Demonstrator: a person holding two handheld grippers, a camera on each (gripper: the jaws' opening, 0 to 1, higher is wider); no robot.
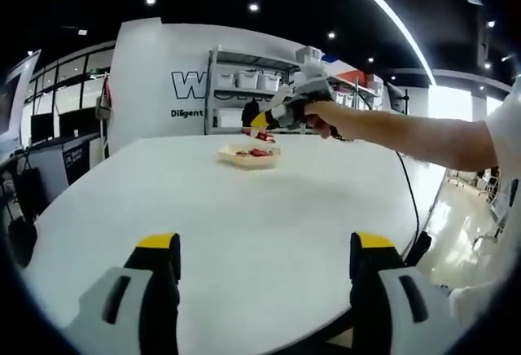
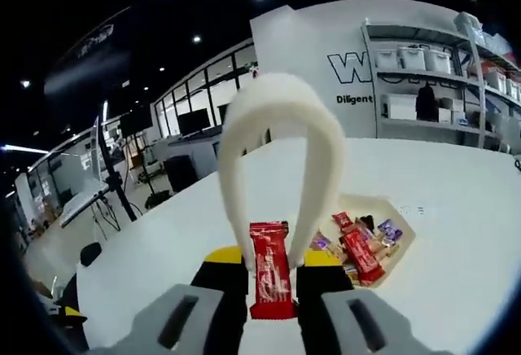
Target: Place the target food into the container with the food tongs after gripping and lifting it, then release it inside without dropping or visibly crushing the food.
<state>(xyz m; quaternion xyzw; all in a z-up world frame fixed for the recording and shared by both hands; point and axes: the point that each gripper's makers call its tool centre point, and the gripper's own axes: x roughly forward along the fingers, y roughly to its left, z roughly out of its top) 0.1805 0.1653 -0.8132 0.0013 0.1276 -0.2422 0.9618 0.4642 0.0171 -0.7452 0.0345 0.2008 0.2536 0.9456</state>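
My right gripper point(image 2: 273, 257) is shut on white food tongs point(image 2: 277, 119), whose arch rises ahead of the jaws. A red wrapped candy bar point(image 2: 271, 278) is pinched between the tong arms. A cream container point(image 2: 407, 237) holding several wrapped candies lies on the table just right of the bar. In the left gripper view, the right gripper point(image 1: 281, 113) hangs above the container point(image 1: 232, 159), with the red bar point(image 1: 264, 136) just over its rim. My left gripper point(image 1: 266, 249) stands open over the near table, holding nothing.
The round white table point(image 1: 244, 216) drops off at its near and right edges. A person's arm point(image 1: 407, 137) reaches in from the right, and a black cable point(image 1: 409, 196) trails off the table. Shelves with white bins point(image 1: 244, 86) stand behind.
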